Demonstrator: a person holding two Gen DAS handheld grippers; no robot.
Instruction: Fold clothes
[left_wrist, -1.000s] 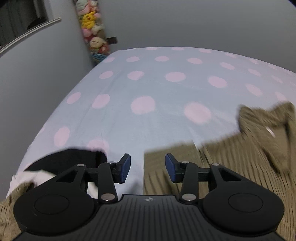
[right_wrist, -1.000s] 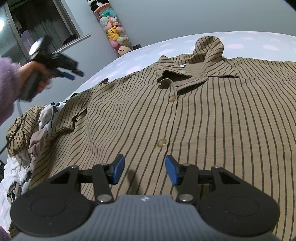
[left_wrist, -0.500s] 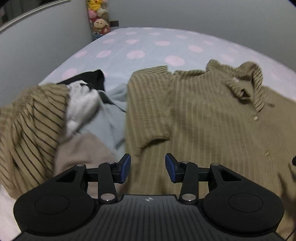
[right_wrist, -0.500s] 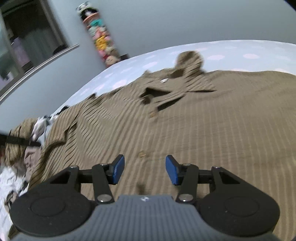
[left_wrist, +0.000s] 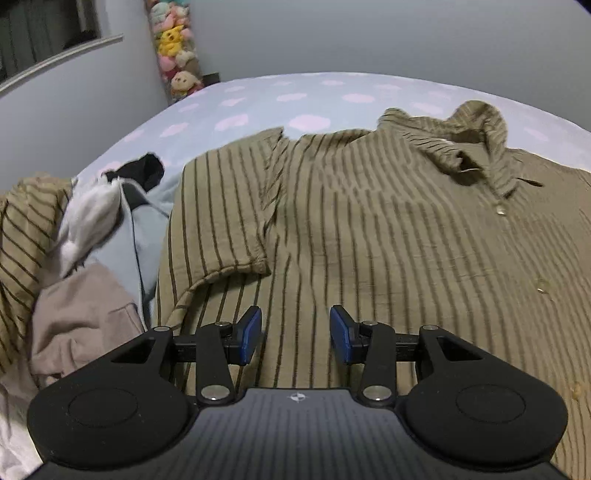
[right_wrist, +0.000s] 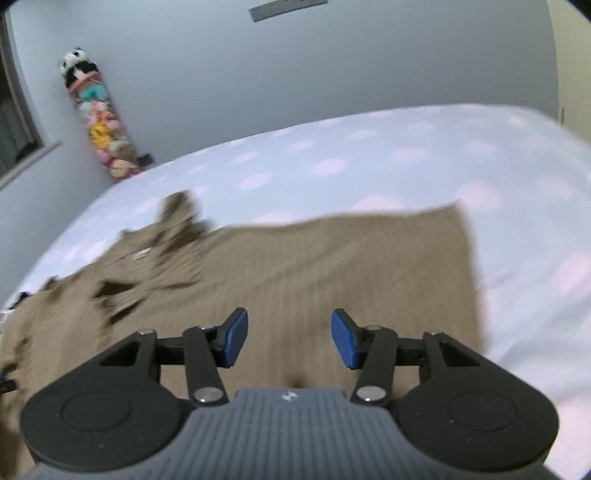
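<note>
A tan shirt with dark stripes (left_wrist: 388, 236) lies spread front-up on the bed, collar at the far side, buttons down its right part. Its short left sleeve (left_wrist: 221, 206) is folded back on itself. My left gripper (left_wrist: 295, 334) hovers open above the shirt's left side, just below that sleeve, with nothing between its blue pads. In the blurred right wrist view the same shirt (right_wrist: 295, 266) shows its right sleeve edge. My right gripper (right_wrist: 288, 338) is open over that right part, holding nothing.
A heap of other clothes (left_wrist: 74, 240) lies left of the shirt: striped tan, white, pale blue, beige and black pieces. The bed sheet (left_wrist: 303, 96) is pale with pink spots. A column of plush toys (left_wrist: 173, 48) stands in the far corner by the grey wall.
My left gripper swung from the bare sheet back over the shirt's left side and sank lower. My right gripper swept to the right across the shirt toward its right sleeve. Both stayed open.
</note>
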